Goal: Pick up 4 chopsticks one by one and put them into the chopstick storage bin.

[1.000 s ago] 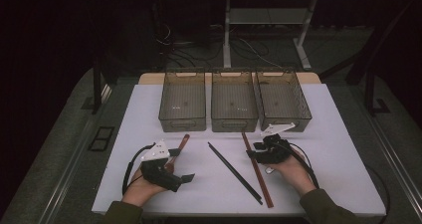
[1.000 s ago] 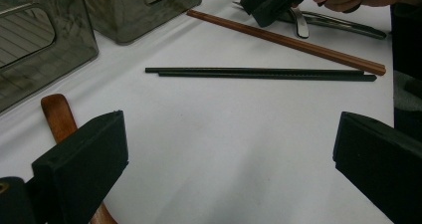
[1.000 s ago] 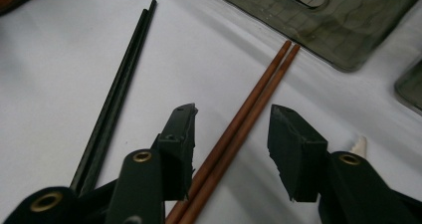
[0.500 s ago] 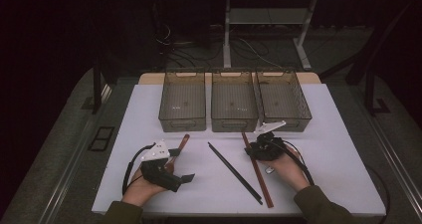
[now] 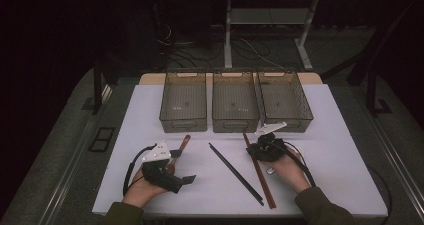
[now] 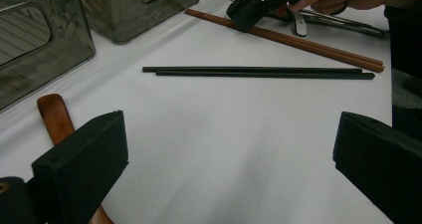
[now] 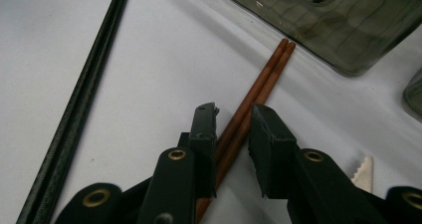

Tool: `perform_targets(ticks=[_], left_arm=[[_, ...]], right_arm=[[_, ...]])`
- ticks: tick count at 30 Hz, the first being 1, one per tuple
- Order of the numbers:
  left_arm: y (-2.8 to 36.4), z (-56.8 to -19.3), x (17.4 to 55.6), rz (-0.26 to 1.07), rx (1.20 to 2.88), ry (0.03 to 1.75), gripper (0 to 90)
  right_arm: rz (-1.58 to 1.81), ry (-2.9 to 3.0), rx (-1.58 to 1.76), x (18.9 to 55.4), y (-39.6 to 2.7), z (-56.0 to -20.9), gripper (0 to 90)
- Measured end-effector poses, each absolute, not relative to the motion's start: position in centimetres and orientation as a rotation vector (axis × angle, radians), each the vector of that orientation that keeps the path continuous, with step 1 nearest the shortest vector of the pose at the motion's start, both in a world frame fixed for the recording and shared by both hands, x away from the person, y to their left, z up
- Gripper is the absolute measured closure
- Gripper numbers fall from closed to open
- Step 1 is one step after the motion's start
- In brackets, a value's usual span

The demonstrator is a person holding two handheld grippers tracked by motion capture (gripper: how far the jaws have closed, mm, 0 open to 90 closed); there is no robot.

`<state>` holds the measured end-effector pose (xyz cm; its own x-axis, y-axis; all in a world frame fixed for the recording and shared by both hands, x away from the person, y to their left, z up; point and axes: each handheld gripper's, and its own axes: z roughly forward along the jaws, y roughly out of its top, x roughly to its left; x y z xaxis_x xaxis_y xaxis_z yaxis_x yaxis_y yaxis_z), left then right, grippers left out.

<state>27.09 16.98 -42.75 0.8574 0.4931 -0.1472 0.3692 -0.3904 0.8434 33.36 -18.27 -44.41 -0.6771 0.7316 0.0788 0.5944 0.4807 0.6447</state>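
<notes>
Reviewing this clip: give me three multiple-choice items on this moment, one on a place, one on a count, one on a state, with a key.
1. Where do the black chopsticks lie?
A. Inside a bin
B. On the white table between the two grippers
C. Across the bin rims

2. How many clear bins stand in the row at the back?
A. Two
B. Three
C. Four

3. How does the right gripper stand to the brown chopsticks?
A. Jaws astride the pair, closing in
B. Wide open, far off
C. Lifting them high

Key: 1 B, they rest on the table mid-way between the hands. 2 B, three bins side by side. 3 A, the right gripper view shows the pair between jaws that have just been closing.
</notes>
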Motion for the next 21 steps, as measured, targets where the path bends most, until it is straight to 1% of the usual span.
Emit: perform_targets(ticks=[21], left_arm=[[17.0,-42.8,27.1,0.151,2.024,0.631,0.5]], right_arm=[[0.982,2.572,1.050,33.3,-16.5,-44.3,74.3]])
